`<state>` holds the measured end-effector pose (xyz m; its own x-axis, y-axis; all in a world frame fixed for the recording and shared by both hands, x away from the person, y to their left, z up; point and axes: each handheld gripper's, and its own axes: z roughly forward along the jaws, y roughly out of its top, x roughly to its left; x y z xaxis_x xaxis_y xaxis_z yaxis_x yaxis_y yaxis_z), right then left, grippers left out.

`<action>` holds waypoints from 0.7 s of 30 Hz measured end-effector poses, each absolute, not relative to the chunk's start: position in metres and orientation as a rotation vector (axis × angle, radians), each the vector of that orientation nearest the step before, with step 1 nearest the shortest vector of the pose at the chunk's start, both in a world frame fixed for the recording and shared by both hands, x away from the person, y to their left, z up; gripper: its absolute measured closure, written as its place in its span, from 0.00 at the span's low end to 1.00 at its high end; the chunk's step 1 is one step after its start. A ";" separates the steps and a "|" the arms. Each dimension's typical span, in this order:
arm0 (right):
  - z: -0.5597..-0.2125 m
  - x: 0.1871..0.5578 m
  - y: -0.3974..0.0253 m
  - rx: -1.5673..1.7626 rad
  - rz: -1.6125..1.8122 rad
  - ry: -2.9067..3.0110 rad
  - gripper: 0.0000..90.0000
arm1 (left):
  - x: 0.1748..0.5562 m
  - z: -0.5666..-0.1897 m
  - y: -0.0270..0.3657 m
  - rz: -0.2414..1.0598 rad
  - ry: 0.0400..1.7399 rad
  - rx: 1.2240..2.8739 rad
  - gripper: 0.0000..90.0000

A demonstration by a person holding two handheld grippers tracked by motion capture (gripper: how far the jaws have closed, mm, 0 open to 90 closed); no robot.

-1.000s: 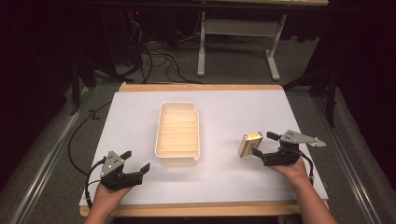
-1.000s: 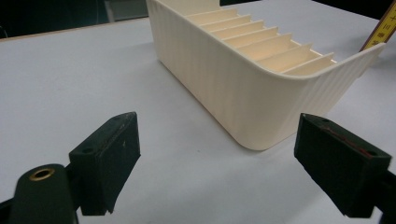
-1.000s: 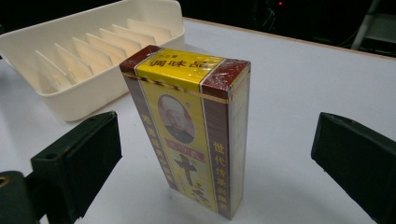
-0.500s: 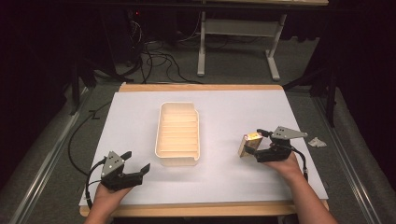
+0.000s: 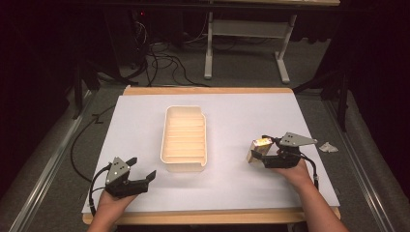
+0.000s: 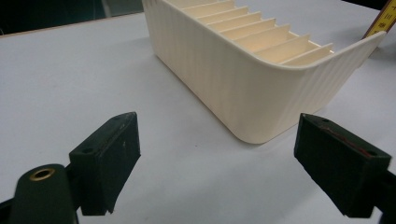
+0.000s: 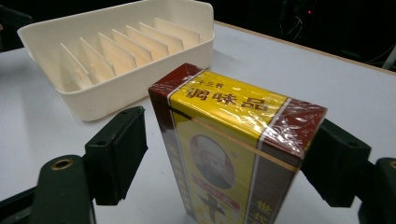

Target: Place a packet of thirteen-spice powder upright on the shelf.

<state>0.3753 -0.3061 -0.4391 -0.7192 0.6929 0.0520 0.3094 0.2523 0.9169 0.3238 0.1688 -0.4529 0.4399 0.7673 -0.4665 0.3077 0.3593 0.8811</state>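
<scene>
A cream tray (image 5: 167, 140) with several divider slots stands in the middle of the white table. A yellow and dark red box (image 5: 258, 148) wrapped in plastic stands upright to its right. In the right gripper view the box (image 7: 233, 140) sits between my right gripper's (image 7: 231, 144) jaws, with a small gap at the left jaw, so the gripper is open around it. My right gripper (image 5: 261, 157) is held by a hand at the box's right. My left gripper (image 5: 141, 168) is open and holds nothing, near the tray's front left corner (image 6: 261, 107).
A small crumpled white scrap (image 5: 329, 147) lies at the table's right edge. The white sheet (image 5: 241, 111) spreads around the tray. A wooden strip (image 5: 208, 91) borders the far side. Cables and a desk frame stand on the floor beyond.
My right gripper has moved left toward the box until its jaws sit on either side of it. The box, the tray and my left gripper have stayed put.
</scene>
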 end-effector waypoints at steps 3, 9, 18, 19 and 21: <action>-0.440 0.375 -0.308 0.927 1.462 2.165 0.27 | 0.324 -0.453 0.168 0.395 1.131 1.224 0.17; -0.441 0.375 -0.311 0.922 1.472 2.160 0.33 | 0.324 -0.454 0.168 0.395 1.128 1.231 0.17; -0.441 0.371 -0.310 0.912 1.446 2.148 0.34 | 0.323 -0.454 0.167 0.392 1.126 1.235 0.17; -0.441 0.371 -0.310 0.917 1.443 2.144 0.34 | 0.323 -0.454 0.167 0.392 1.126 1.235 0.17; -0.440 0.370 -0.309 0.926 1.440 2.139 0.35 | 0.323 -0.454 0.167 0.393 1.125 1.240 0.17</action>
<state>0.3704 -0.3094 -0.4405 -0.7009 0.7124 0.0360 0.3015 0.2501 0.9201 0.3232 0.1675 -0.4539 0.4487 0.7678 -0.4573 0.3155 0.3426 0.8849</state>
